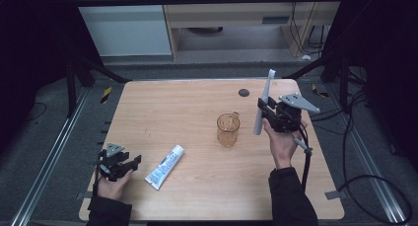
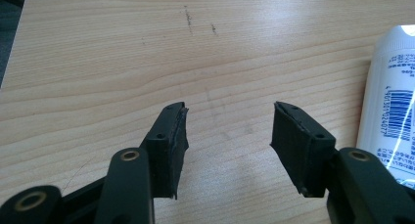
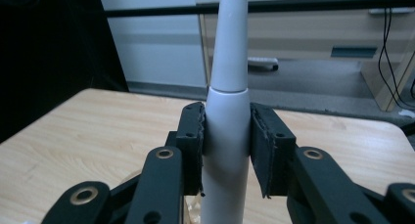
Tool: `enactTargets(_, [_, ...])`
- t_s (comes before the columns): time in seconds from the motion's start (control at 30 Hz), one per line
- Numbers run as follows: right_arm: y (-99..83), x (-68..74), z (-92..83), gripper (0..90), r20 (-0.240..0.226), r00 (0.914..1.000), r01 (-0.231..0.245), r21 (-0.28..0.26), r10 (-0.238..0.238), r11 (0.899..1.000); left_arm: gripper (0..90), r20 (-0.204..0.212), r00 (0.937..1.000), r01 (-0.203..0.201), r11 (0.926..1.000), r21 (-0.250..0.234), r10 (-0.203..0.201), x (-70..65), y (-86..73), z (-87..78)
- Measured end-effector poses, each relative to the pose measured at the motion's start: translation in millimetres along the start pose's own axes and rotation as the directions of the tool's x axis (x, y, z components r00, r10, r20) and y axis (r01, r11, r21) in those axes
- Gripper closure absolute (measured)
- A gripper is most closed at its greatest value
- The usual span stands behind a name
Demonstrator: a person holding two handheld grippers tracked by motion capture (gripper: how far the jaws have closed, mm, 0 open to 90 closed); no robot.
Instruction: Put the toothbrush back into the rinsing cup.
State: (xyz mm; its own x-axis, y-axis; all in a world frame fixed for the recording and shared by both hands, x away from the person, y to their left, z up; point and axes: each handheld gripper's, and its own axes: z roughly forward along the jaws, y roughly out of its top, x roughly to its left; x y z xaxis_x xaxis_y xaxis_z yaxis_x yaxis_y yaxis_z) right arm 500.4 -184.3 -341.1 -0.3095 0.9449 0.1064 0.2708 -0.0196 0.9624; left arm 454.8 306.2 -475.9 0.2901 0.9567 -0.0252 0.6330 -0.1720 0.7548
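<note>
high view: right gripper (image 1: 262,109) clamps the toothbrush (image 1: 261,104) upright just right of the cup (image 1: 228,129), likely for dropping in; left gripper (image 1: 129,163), open and empty, waits far left of the cup.

High view looks down and forward over your worktop (image 1: 207,186). Both claw cams sit close: left faces worktop and toothpaste tube (image 2: 386,101), shared with high view; right faces level.

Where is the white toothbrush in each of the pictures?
High view: the toothbrush stands nearly upright at right of centre, clamped by the right gripper, just right of the amber cup.
Left gripper view: it is not in this picture.
Right gripper view: it rises up the middle, pinched between the two black jaws.
Shared landmark: the wooden table.
</note>
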Motion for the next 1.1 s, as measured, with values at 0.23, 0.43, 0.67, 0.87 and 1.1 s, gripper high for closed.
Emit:
enactTargets(0.23, [12.2, 11.9, 5.4, 67.8, -0.014, 0.9999, 0.002, -0.031, -0.002, 1.000, 46.0, 0.000, 1.0000, 0.000, 1.0000, 0.000, 0.000, 0.0, 0.0, -0.1])
enactTargets(0.43, [16.8, 20.7, 11.7, 67.8, -0.026, 0.9997, -0.004, -0.054, 0.003, 0.999, 46.0, -0.001, 1.0000, 0.001, 1.0000, -0.001, -0.001, 0.4, 0.0, -0.4])
enactTargets(0.67, [18.7, 27.6, 18.0, 67.9, -0.033, 0.9995, -0.007, -0.072, 0.004, 0.997, 46.0, -0.002, 1.0000, 0.002, 1.0000, -0.007, -0.002, 0.4, 0.0, -0.6])
enactTargets(0.87, [16.5, 33.5, 24.0, 67.8, -0.031, 0.9995, -0.002, -0.090, -0.001, 0.996, 46.0, -0.003, 1.0000, 0.005, 0.9999, -0.010, -0.005, 0.7, 0.1, -1.0])
enactTargets(1.1, [11.4, 38.6, 29.7, 67.8, -0.034, 0.9994, 0.005, -0.092, -0.008, 0.996, 46.0, -0.003, 1.0000, 0.005, 0.9999, -0.012, -0.005, 0.9, 0.2, -1.6])
